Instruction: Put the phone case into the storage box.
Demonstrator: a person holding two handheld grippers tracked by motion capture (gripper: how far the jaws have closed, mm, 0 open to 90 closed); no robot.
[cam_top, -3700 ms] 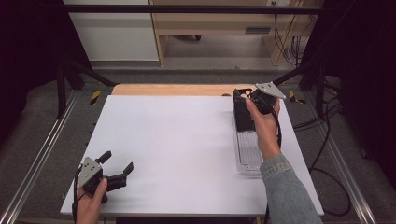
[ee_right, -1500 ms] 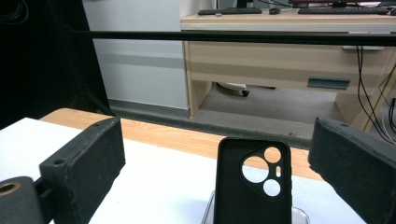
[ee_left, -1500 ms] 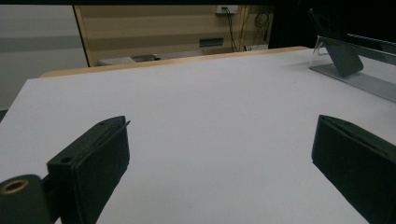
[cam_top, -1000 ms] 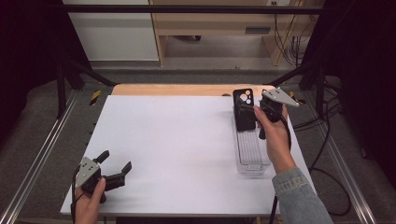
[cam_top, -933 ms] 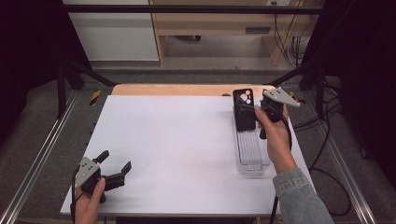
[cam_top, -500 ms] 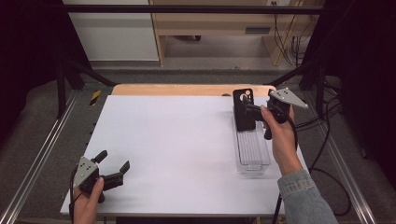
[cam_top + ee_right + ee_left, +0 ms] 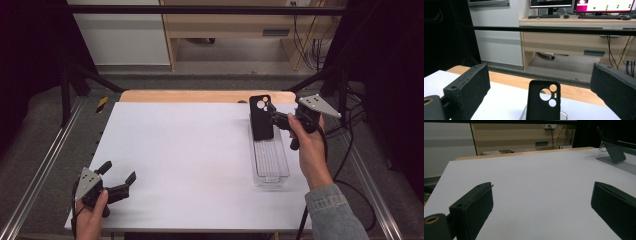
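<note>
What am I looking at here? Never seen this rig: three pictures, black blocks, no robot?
No robot: a person holds a hand-held gripper in each hand. The high view looks down on the white table. The other two views ride on the grippers; the black blocks are their jaws. The left hand-held gripper rests open near the table's front corner, holding nothing. The right hand-held gripper is open beside a black phone case, which stands upright at the far end of a clear tray. Its jaws have just been opening; nothing is gripped.
</note>
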